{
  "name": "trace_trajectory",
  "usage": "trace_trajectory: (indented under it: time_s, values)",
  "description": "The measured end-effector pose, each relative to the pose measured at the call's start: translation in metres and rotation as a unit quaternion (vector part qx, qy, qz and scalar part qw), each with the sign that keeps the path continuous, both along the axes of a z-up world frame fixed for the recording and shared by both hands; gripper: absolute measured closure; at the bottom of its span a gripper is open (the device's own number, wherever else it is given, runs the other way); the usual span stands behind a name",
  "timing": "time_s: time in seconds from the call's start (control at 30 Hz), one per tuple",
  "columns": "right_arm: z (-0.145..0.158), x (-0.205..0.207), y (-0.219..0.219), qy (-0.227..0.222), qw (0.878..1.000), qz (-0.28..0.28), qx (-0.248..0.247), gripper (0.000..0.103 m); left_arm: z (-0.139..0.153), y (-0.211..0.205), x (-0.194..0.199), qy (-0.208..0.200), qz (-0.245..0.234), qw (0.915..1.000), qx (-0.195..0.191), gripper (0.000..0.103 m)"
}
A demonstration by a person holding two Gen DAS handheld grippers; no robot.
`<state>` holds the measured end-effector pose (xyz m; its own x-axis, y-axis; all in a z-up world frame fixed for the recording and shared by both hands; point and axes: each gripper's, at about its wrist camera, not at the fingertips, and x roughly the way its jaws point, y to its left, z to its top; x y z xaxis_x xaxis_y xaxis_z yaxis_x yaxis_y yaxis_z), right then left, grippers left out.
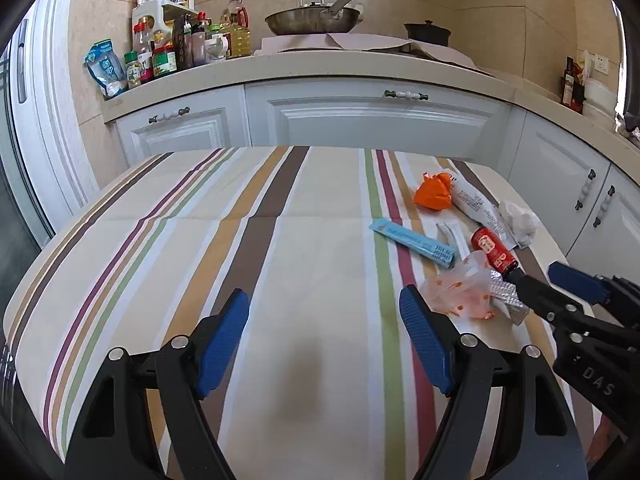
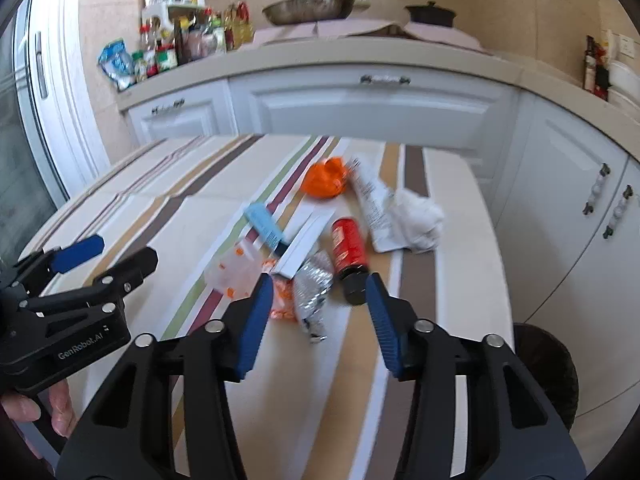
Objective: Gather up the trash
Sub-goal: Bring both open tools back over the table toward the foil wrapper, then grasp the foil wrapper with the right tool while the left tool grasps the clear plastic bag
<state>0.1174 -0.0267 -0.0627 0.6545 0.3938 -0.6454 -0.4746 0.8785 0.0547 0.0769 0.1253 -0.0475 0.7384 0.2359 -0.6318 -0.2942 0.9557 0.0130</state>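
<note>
A heap of trash lies on the striped tablecloth (image 1: 280, 260): an orange crumpled wrapper (image 1: 434, 197), a white tube (image 1: 476, 204), a crumpled tissue (image 1: 520, 222), a blue strip wrapper (image 1: 414, 242), a red bottle (image 1: 496, 252), a silver foil wrapper (image 1: 506, 296) and clear dotted plastic (image 1: 460, 292). My left gripper (image 1: 324, 304) stands open over bare cloth, left of the heap. My right gripper (image 2: 320, 286) is open just before the foil wrapper (image 2: 314, 284), its pads not touching it. The red bottle's (image 2: 348, 246) black cap sits by its right fingertip.
The table's right edge (image 2: 504, 280) runs close to the heap, with a dark round object (image 2: 548, 372) below it. White cabinets (image 1: 372, 120) and a counter with bottles (image 1: 160, 52) and a pan (image 1: 316, 18) stand behind. A hand (image 2: 60, 404) holds the left gripper (image 2: 112, 254).
</note>
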Motion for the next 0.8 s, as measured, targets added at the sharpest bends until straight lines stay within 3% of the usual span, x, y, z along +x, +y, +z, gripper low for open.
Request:
trace_trajectory:
  time_s: [0.2,0.27,0.3,0.57,0.63,0.7,0.8]
  values:
    - [-0.008,0.006,0.007,0.023,1.000,-0.002,-0.014,0.074,-0.006,0.010,-0.001,0.010,0.005,0.9999,-0.001,0.028]
    - [-0.011,0.008,0.009,0.030,0.999,0.001,-0.018,0.087,-0.009,0.014,-0.001,0.015,0.008,0.9999,-0.003,0.028]
    - [-0.012,0.008,0.010,0.034,0.999,0.003,-0.020,0.088,-0.010,0.015,0.000,0.019,0.009,0.9998,-0.003,0.028]
    - [-0.012,0.007,0.009,0.035,0.999,0.002,-0.017,0.089,-0.014,0.013,0.000,0.029,0.004,0.9996,-0.005,0.028]
    - [-0.013,0.008,0.009,0.040,0.999,0.002,-0.014,0.086,-0.014,0.011,0.000,0.029,0.002,0.9996,-0.004,0.028]
    - [-0.014,0.009,0.009,0.043,0.999,0.000,-0.017,0.077,-0.015,0.011,0.000,0.030,0.001,0.9995,-0.007,0.027]
    - [-0.014,0.010,0.009,0.042,0.999,0.002,-0.017,0.080,-0.014,0.009,0.001,0.030,-0.002,0.9995,-0.009,0.027]
